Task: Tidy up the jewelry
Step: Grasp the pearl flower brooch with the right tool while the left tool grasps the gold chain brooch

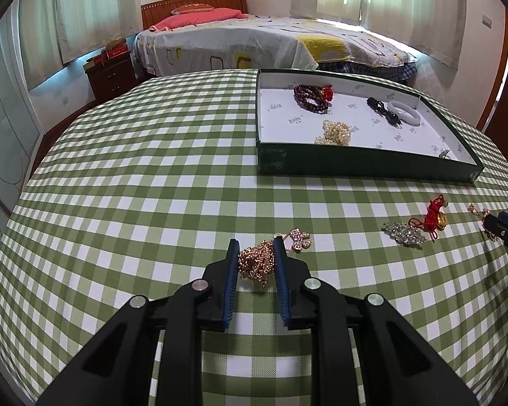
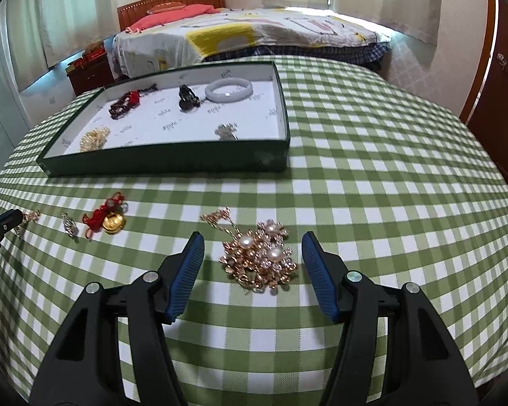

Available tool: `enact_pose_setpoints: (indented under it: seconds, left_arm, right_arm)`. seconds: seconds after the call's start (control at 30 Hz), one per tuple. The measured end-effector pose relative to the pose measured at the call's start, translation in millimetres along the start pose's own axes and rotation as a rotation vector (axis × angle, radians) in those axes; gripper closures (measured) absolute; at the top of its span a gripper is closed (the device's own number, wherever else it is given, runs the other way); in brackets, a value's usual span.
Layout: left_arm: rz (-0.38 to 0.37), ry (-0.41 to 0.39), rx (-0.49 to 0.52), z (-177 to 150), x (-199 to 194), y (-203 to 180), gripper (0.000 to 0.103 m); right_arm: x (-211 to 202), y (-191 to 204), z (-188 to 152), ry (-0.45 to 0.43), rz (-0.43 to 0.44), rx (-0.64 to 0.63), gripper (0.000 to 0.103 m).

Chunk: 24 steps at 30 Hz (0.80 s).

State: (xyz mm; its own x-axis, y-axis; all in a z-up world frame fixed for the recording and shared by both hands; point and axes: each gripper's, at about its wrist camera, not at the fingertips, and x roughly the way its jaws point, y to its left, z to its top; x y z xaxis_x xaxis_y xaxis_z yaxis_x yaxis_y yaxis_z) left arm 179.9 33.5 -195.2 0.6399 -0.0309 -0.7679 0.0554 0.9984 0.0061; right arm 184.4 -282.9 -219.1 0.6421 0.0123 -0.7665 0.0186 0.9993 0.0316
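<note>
My left gripper (image 1: 255, 247) has its blue pads closed against a bunched rose-gold chain necklace (image 1: 255, 264) that lies on the checked tablecloth. My right gripper (image 2: 250, 240) is open, with a gold and pearl flower brooch cluster (image 2: 259, 253) lying between its fingers, untouched. A green tray (image 1: 365, 165) with a white lining holds a dark red bead bracelet (image 1: 310, 98), a pearl strand (image 1: 335, 132), a black bead piece (image 1: 384, 111) and a white bangle (image 1: 403, 111). The tray also shows in the right wrist view (image 2: 166, 164).
A red-cord gold charm (image 2: 106, 218) and a small crystal piece (image 2: 69, 225) lie on the cloth left of my right gripper. A crystal brooch (image 1: 403, 233) lies on the cloth too. A bed (image 1: 254, 40) and a nightstand (image 1: 110, 74) stand behind the table.
</note>
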Motion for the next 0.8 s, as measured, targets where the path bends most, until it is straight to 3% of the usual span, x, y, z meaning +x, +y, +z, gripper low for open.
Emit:
enact_pose_setpoints:
  seconds: [0.23, 0.8]
  left_arm:
    - [-0.002, 0.007, -0.001, -3, 3, -1, 0.082]
    - [-0.004, 0.008, 0.0, -3, 3, -2, 0.082]
  right_arm:
    - [5, -2, -2, 0.006, -0.014, -0.007, 0.056]
    - [-6, 3, -7, -0.022, -0.013, -0.012, 0.06]
